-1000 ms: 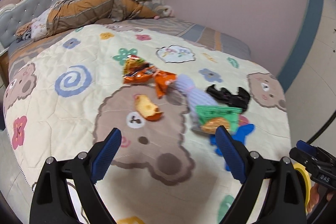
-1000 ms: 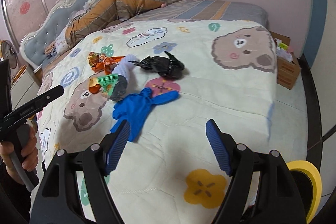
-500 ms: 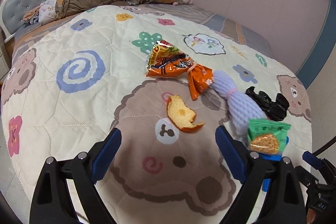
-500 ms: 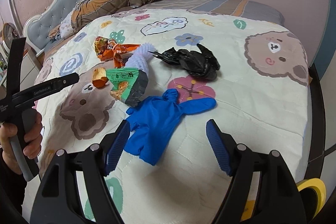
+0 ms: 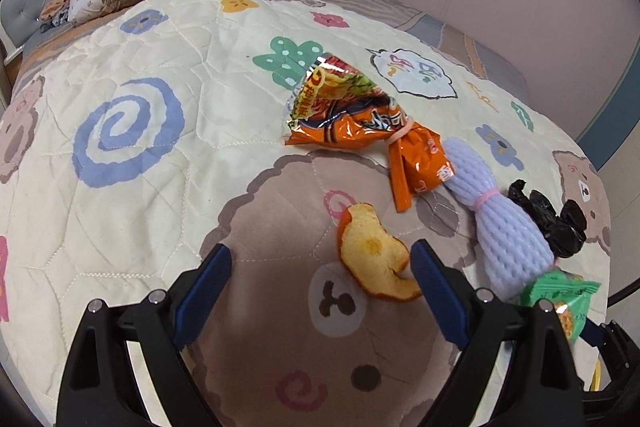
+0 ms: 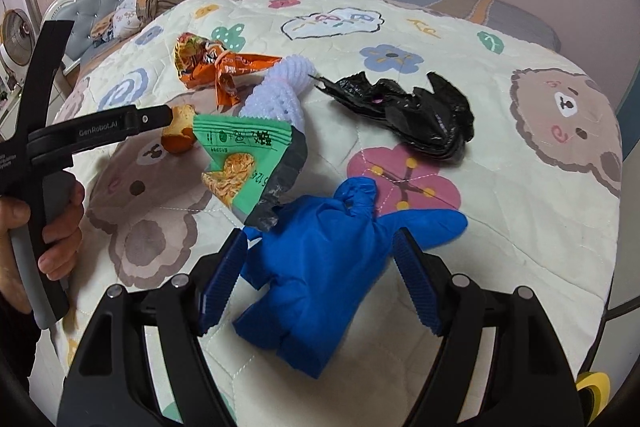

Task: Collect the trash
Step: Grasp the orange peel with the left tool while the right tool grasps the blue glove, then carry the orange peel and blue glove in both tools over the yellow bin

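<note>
left gripper (image 5: 318, 263) jaws spread wide, holding nothing. orange peel (image 5: 374, 255) on bed (image 5: 132, 67) mid-quilt, hugging right jaw, off-centre. right gripper (image 6: 320, 267) also gaping, straddling blue glove (image 6: 320, 267) near bed's foot edge, long axis running roughly away from the jaws.

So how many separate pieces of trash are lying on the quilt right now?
6. Orange snack wrapper farthest back, white foam sleeve beside it, orange peel by the left gripper, green packet central, black bag right, blue glove nearest. More may be hidden.

bare quilt (image 5: 132, 211) left of peel (image 5: 374, 255), wrappers (image 5: 352, 119) crowding right, seemingly
</note>
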Demonstrator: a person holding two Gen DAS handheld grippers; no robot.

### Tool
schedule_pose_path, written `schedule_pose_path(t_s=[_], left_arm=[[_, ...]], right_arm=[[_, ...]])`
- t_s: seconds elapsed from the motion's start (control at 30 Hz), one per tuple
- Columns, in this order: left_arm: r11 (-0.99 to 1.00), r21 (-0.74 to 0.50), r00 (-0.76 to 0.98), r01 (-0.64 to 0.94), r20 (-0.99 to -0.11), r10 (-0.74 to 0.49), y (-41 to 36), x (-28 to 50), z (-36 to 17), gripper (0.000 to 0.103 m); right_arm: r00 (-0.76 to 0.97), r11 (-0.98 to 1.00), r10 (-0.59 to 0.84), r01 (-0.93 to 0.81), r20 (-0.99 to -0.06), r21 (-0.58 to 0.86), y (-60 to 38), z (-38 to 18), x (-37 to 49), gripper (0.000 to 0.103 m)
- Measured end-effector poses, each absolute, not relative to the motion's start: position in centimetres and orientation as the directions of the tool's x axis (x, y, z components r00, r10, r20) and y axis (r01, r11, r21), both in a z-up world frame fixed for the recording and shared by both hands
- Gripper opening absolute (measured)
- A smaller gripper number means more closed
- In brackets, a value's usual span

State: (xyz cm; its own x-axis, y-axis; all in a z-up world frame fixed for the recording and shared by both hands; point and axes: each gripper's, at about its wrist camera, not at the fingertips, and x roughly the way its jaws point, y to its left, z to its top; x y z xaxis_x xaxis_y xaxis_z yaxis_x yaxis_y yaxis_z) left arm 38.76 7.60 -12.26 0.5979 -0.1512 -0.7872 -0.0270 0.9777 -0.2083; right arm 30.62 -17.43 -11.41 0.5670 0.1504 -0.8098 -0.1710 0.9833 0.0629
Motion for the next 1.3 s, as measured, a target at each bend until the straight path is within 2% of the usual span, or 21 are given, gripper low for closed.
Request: schedule_pose_path(t_s=[0.13, 0.23, 0.33, 0.4, 0.43, 0.5, 0.53, 0.6, 0.77, 1.3], left_arm=[[0.979, -0.201, 0.589, -0.02, -0.794, -0.151, 7.4, 39.4, -12.8, 0.086], [0.982, -0.191, 0.589, -0.006, -0.794, -0.15, 7.0, 39.7, -12.9, 0.078], [0.985, -0.174, 0.575, 0.007, -0.805, -0.147, 6.3, 40.0, -13.2, 0.061], [0.985, -0.174, 0.566, 0.022, -0.81, -0.156, 5.9, 40.0, -13.3, 0.039], [0.983, -0.178, 0.563, 0.031, -0.81, -0.165, 5.7, 39.9, -13.3, 0.034], [0.981, -0.193, 0.56, 0.039, -0.809, -0.181, 5.7, 39.9, -13.4, 0.02], [0.979, -0.201, 0.558, 0.04, -0.808, -0.189, 5.7, 39.8, -13.4, 0.018], [0.977, -0.209, 0.558, 0.038, -0.807, -0.194, 5.8, 39.7, -13.4, 0.007], [0.971, -0.233, 0.561, 0.048, -0.798, -0.219, 6.0, 39.0, -12.9, 0.005], [0.96, -0.264, 0.599, 0.098, -0.754, -0.268, 5.7, 32.8, -9.8, 0.004]], right_arm=[[0.559, 0.984, 0.142, -0.17, -0.817, 0.055, -17.1, -12.0, 31.2, 0.072], [0.558, 0.986, 0.125, -0.161, -0.82, 0.041, -17.0, -12.4, 31.6, 0.072], [0.555, 0.985, 0.114, -0.168, -0.824, 0.023, -16.5, -12.9, 31.8, 0.072], [0.559, 0.985, 0.113, -0.174, -0.822, 0.017, -16.1, -13.0, 31.6, 0.063], [0.561, 0.984, 0.115, -0.177, -0.82, 0.016, -16.0, -13.1, 31.6, 0.061], [0.558, 0.983, 0.118, -0.183, -0.822, 0.017, -15.8, -13.2, 31.5, 0.05], [0.551, 0.983, 0.126, -0.181, -0.825, 0.029, -15.9, -13.3, 31.5, 0.047], [0.538, 0.981, 0.154, -0.182, -0.829, 0.064, -16.2, -13.4, 31.6, 0.035], [0.538, 0.979, 0.179, -0.181, -0.824, 0.094, -16.7, -12.8, 30.7, 0.027], [0.607, 0.981, 0.195, -0.136, -0.771, 0.141, -20.2, -8.9, 25.1, 0.025]])
